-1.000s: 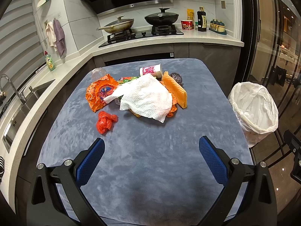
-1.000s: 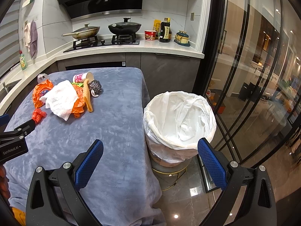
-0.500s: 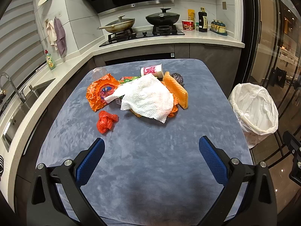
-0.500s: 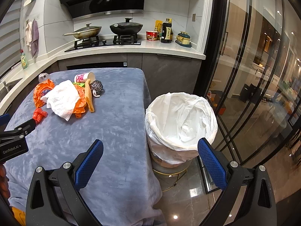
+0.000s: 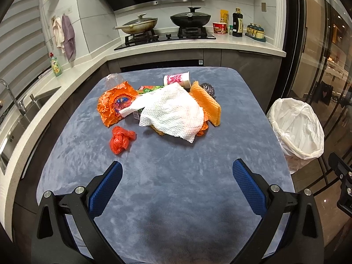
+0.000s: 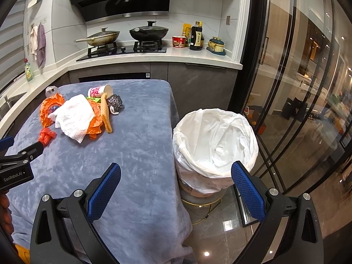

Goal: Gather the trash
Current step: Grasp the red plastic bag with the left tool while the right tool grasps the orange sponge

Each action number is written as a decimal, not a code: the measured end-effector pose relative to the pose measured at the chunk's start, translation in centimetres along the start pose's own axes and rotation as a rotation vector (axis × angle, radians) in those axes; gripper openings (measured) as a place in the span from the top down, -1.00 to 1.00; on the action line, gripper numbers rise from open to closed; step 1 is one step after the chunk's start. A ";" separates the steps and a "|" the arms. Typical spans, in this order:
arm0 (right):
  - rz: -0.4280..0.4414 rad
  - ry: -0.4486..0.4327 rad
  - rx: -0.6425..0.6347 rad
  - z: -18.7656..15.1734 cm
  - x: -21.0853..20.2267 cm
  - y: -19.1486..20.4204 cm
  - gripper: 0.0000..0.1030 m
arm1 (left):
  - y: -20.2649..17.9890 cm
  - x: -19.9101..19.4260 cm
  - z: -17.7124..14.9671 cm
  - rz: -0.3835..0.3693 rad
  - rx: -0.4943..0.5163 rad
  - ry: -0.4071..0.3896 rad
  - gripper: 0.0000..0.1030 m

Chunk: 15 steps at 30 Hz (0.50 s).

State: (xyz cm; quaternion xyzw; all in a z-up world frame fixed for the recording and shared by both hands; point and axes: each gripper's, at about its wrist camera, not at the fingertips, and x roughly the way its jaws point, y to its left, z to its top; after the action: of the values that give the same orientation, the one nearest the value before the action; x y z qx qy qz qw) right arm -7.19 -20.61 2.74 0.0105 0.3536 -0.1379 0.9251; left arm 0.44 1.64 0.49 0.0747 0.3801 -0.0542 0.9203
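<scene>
Kitchen, night lighting. Desk (image 5: 176, 176) covered in grey-blue plush cloth, standing in front of an L-shaped white countertop (image 5: 231, 44) with gas hob (image 5: 165, 37), two lidded pans, condiment bottles; sink (image 5: 19, 118) at left. Glossy tiled floor (image 6: 220, 231), glass doors at right.

Trash heaped at desk's far middle: white paper towel (image 5: 173, 112) draped over orange wrapper (image 5: 114, 105), orange sponge (image 5: 205, 103), paper cup (image 5: 177, 80) on its side, steel scourer (image 5: 208, 89). Red plastic wad (image 5: 121, 139) lies just apart, nearer.

White-lined bin (image 6: 215, 145) on the floor beside desk's right edge.

Left gripper (image 5: 177, 176) spread wide, empty, above bare cloth. Right gripper (image 6: 176, 178) spread wide, empty, straddling desk edge and bin.
</scene>
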 end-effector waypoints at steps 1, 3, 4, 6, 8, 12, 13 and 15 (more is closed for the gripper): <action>0.003 -0.001 0.000 0.0 0.1 0.1 -0.86 | 0.5 0.4 0.1 0.004 -0.014 0.004 -0.86; 0.007 -0.002 -0.006 0.1 0.6 0.5 -0.86 | 1.7 1.3 0.3 0.012 -0.049 0.015 -0.86; 0.008 -0.003 -0.009 0.2 0.8 0.7 -0.86 | 2.4 1.7 0.4 0.017 -0.067 0.020 -0.86; 0.012 -0.009 -0.018 0.5 1.5 1.4 -0.86 | 3.9 2.9 0.7 0.026 -0.101 0.027 -0.86; 0.019 -0.007 -0.020 0.7 2.1 2.0 -0.86 | 5.6 4.4 0.9 0.040 -0.132 0.031 -0.86; 0.039 -0.017 -0.022 1.4 3.6 3.4 -0.86 | 9.0 7.6 1.1 0.049 -0.178 0.057 -0.86; 0.046 -0.019 -0.020 1.7 4.0 3.8 -0.86 | 9.7 8.4 1.2 0.057 -0.186 0.065 -0.86; 0.058 -0.019 -0.021 2.2 5.1 4.9 -0.86 | 10.9 9.8 1.4 0.049 -0.188 0.060 -0.86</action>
State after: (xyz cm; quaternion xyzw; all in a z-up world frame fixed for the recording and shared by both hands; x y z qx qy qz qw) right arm -0.83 -17.40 0.60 0.0097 0.3458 -0.1073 0.9321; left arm 10.00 11.71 -4.37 -0.0010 0.4090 0.0064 0.9125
